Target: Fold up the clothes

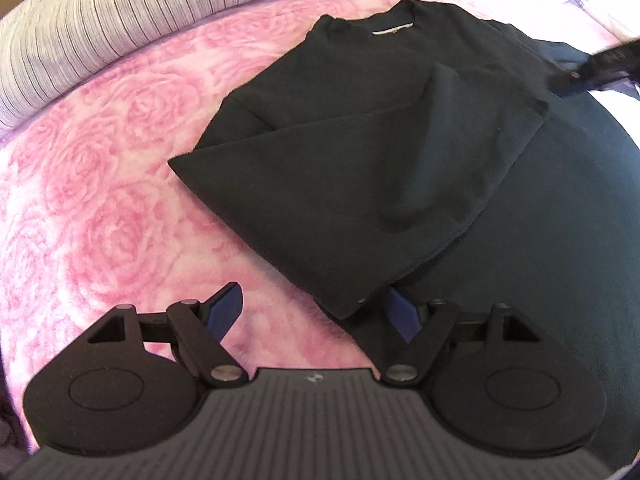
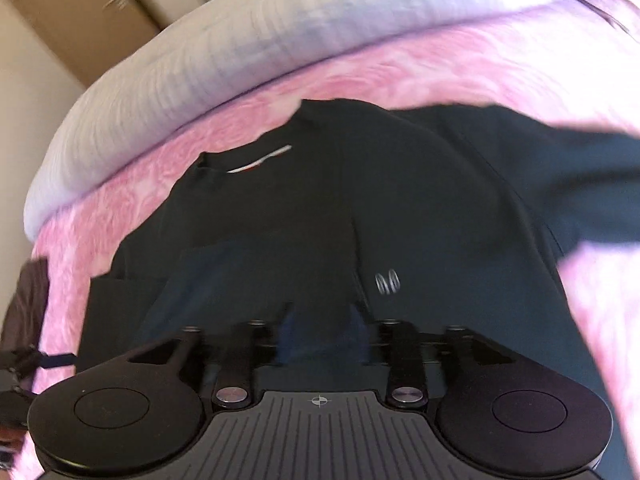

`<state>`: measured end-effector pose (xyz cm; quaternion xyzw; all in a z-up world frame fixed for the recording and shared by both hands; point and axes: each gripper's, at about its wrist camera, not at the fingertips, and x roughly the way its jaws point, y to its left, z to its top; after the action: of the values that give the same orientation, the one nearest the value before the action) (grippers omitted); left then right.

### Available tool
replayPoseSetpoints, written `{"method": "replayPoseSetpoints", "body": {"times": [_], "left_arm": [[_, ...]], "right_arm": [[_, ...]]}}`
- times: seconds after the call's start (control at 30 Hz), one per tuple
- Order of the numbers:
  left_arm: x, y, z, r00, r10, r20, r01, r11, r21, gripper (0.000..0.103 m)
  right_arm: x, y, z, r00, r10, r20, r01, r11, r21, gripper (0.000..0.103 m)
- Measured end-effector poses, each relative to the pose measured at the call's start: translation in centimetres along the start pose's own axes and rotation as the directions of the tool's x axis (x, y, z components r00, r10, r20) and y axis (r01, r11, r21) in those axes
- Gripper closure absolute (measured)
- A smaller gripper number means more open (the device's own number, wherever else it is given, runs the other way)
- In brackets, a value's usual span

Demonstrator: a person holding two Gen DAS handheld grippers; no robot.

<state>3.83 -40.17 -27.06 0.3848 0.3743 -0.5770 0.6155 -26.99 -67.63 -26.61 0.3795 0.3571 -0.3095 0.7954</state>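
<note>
Clothing count: one dark T-shirt, matte knit, one side folded over into a broad triangle, lying on one pink rose-patterned blanket beside one striped pillow. Left tongs stand released at its hem corner; right tongs blur above the fabric, parted, gripping nothing.

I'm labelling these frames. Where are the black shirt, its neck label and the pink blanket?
black shirt [image 1: 360, 152], left wrist view, folded front panel.
neck label [image 1: 392, 29], left wrist view, white strip.
pink blanket [image 1: 100, 168], left wrist view, bare rose pattern.
</note>
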Motion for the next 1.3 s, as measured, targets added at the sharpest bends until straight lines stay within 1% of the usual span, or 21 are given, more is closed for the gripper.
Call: {"method": "replayPoseSetpoints", "body": {"times": [0.13, 0.3, 0.37, 0.4, 0.43, 0.5, 0.57, 0.6, 0.63, 0.73, 0.77, 0.83, 0.9, 0.97, 1.03, 1.1, 1.13, 1.17, 1.2, 1.23, 1.3], "left_arm": [[-0.4, -0.5, 0.0, 0.999, 0.045, -0.002, -0.045, 0.999, -0.024, 0.028], [-1.0, -1.4, -0.3, 0.991, 0.128, -0.032, -0.131, 0.984, -0.119, 0.028], [-1.1, -2.0, -0.2, 0.987, 0.151, -0.047, -0.157, 0.976, -0.148, 0.028], [-1.2, -2.4, -0.1, 0.986, 0.161, -0.053, -0.167, 0.973, -0.157, 0.028], [-1.3, -2.8, 0.1, 0.985, 0.164, -0.051, -0.170, 0.973, -0.155, 0.028], [-1.5, -3.7, 0.6, 0.986, 0.165, -0.032, -0.168, 0.974, -0.151, 0.028], [-1.3, -4.5, 1.3, 0.987, 0.158, -0.014, -0.158, 0.978, -0.139, 0.028], [-1.1, -4.8, 1.5, 0.988, 0.152, -0.010, -0.152, 0.979, -0.136, 0.028], [-0.7, -5.0, 1.9, 0.989, 0.145, -0.008, -0.145, 0.979, -0.140, 0.028], [0.3, -4.7, 2.8, 0.993, 0.118, -0.004, -0.117, 0.975, -0.188, 0.028], [0.6, -4.3, 3.2, 0.994, 0.113, 0.002, -0.110, 0.971, -0.211, 0.028], [0.9, -3.7, 3.9, 0.994, 0.109, 0.017, -0.102, 0.963, -0.250, 0.028], [1.3, -3.0, 4.2, 0.994, 0.112, 0.015, -0.104, 0.959, -0.265, 0.028], [1.5, -3.1, 4.2, 0.994, 0.108, 0.003, -0.105, 0.972, -0.211, 0.028], [1.3, -4.0, 3.6, 0.995, 0.104, 0.001, -0.104, 0.989, -0.106, 0.028], [1.4, -4.9, 2.8, 0.990, 0.140, -0.003, -0.140, 0.990, -0.034, 0.028], [1.6, -5.2, 2.4, 0.986, 0.169, -0.004, -0.169, 0.986, -0.011, 0.030], [1.8, -5.3, 2.0, 0.980, 0.199, -0.005, -0.199, 0.980, 0.003, 0.046], [2.0, -5.0, 1.8, 0.973, 0.231, -0.007, -0.231, 0.973, -0.030, 0.060], [2.0, -4.4, 1.3, 0.968, 0.250, -0.014, -0.250, 0.962, -0.108, 0.077], [2.1, -3.0, 0.5, 0.958, 0.285, -0.032, -0.283, 0.923, -0.260, 0.075]], "right_arm": [[2.8, -1.2, 2.0, 1.000, 0.008, -0.026, -0.009, 0.998, -0.064, 0.063], [6.5, -2.4, 3.0, 0.997, 0.042, -0.058, -0.048, 0.994, -0.098, 0.063], [7.0, -2.4, 3.4, 0.992, 0.071, -0.107, -0.080, 0.994, -0.081, 0.093], [7.4, -2.5, 3.9, 0.986, 0.092, -0.137, -0.101, 0.993, -0.060, 0.094], [6.5, -2.8, 4.4, 0.987, 0.107, -0.121, -0.115, 0.992, -0.058, 0.095], [3.6, -3.6, 5.7, 0.995, 0.095, -0.032, -0.098, 0.990, -0.102, 0.095], [1.1, -5.2, 6.6, 0.998, 0.044, 0.040, -0.039, 0.992, -0.120, 0.095], [0.6, -6.4, 6.6, 0.999, 0.015, 0.043, -0.010, 0.994, -0.104, 0.095], [0.9, -7.7, 6.3, 1.000, 0.006, 0.009, -0.005, 0.998, -0.070, 0.095], [2.8, -9.1, 4.8, 0.995, 0.004, -0.103, -0.016, 0.993, -0.120, 0.092], [2.8, -9.3, 4.4, 0.995, -0.004, -0.095, -0.008, 0.992, -0.126, 0.090], [2.2, -10.0, 3.8, 0.998, -0.019, -0.057, 0.014, 0.996, -0.085, 0.076], [0.7, -10.4, 3.1, 0.999, -0.047, -0.002, 0.047, 0.999, -0.011, 0.073], [-0.8, -10.3, 1.8, 0.998, -0.057, 0.038, 0.056, 0.998, 0.040, 0.071], [-1.7, -9.5, 0.2, 0.999, -0.039, 0.025, 0.038, 0.998, 0.058, 0.067], [-2.3, -8.4, -1.5, 1.000, -0.024, 0.003, 0.024, 0.998, 0.055, 0.065], [-2.6, -7.8, -2.3, 1.000, -0.020, -0.007, 0.020, 0.998, 0.051, 0.064], [-2.3, -7.3, -3.0, 1.000, -0.020, -0.022, 0.021, 0.998, 0.053, 0.063], [-2.0, -6.7, -3.6, 0.999, -0.019, -0.037, 0.021, 0.998, 0.055, 0.062], [-1.8, -6.1, -4.2, 0.998, -0.019, -0.052, 0.022, 0.998, 0.057, 0.062], [-1.2, -4.9, -5.2, 0.997, -0.024, -0.077, 0.029, 0.998, 0.052, 0.062]]}}
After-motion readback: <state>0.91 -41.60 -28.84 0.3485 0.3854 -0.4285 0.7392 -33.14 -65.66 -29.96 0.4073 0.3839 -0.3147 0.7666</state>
